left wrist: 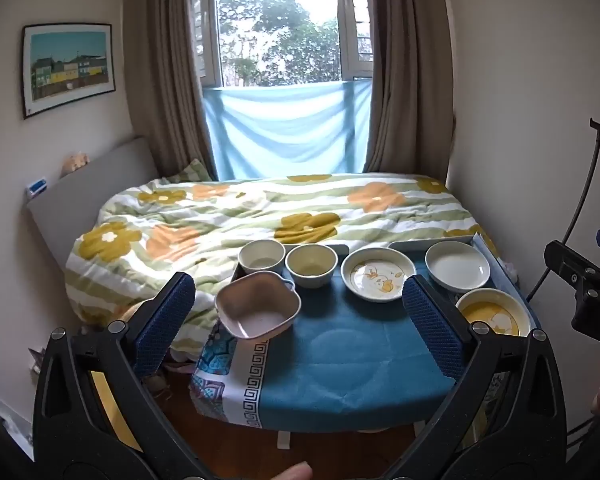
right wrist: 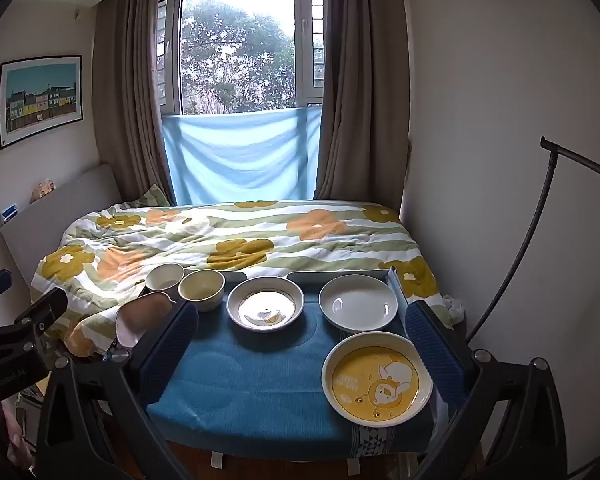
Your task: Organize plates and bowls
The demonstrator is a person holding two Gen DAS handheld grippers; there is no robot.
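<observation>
While both grippers gape empty, pink bowl (left wrist: 258, 305) beyond left gripper (left wrist: 300, 320), yellow plate (right wrist: 377, 378) before right gripper (right wrist: 302, 344).

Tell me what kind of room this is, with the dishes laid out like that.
Most likely a bedroom, used here as a makeshift dish station. A bed with a flowered quilt fills the space under a curtained window, and the plates and bowls sit on a small table with a blue cloth at the bed's foot.

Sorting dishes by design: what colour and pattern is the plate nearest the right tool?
Yellow-centred round white plate with a cartoon duck-and-bear print; right wrist view shows it best.
</observation>
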